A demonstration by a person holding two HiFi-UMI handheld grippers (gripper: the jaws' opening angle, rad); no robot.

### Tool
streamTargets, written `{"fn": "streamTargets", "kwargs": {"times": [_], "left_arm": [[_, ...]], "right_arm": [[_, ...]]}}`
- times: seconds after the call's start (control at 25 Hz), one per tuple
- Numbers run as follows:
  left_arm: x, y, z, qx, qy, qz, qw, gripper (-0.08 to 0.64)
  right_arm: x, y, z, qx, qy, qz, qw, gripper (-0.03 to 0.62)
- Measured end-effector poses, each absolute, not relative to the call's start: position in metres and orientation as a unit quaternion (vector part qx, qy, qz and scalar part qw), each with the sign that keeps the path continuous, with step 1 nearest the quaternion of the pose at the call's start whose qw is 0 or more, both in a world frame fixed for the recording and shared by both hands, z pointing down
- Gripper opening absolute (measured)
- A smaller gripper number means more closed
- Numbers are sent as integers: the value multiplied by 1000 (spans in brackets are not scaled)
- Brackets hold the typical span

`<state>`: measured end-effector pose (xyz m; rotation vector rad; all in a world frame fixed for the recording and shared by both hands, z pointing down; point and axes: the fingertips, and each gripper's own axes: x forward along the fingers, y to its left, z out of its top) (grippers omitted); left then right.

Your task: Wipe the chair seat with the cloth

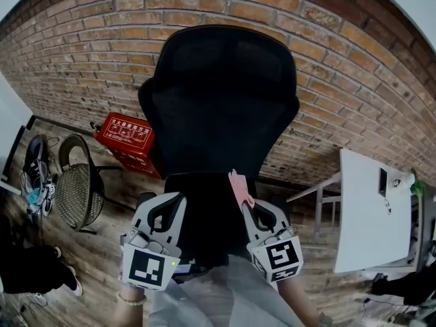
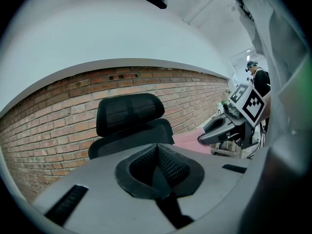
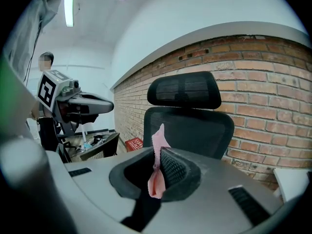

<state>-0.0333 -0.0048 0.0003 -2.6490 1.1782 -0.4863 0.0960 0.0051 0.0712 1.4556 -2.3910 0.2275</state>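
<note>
The room is evenly lit, slightly dim; a lamp (image 3: pixel 69 5) glares, the black chair (image 1: pixel 225 101) loses detail. Edges bend, corners black.

In the head view the seat (image 1: pixel 204 213) shows only as a dark strip between the left hand-held gripper (image 1: pixel 165 206) and the right hand-held gripper (image 1: pixel 248 210); its front edge is hidden. The lower end of the cloth (image 1: pixel 240 188) is buried between the right one's jaws. Print on the red box (image 1: pixel 126 135) is too small to read.

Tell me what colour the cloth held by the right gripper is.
The cloth is pink, and it shows best in the right gripper view.
</note>
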Motion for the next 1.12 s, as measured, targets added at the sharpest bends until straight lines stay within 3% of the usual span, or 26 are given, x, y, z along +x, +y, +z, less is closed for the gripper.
{"fn": "streamTargets", "kwargs": {"times": [1.12], "left_arm": [[-43,-9,16,-892,408,-168,98,18]], "right_arm": [[81,20,93,500,-840,87,190,55]]}}
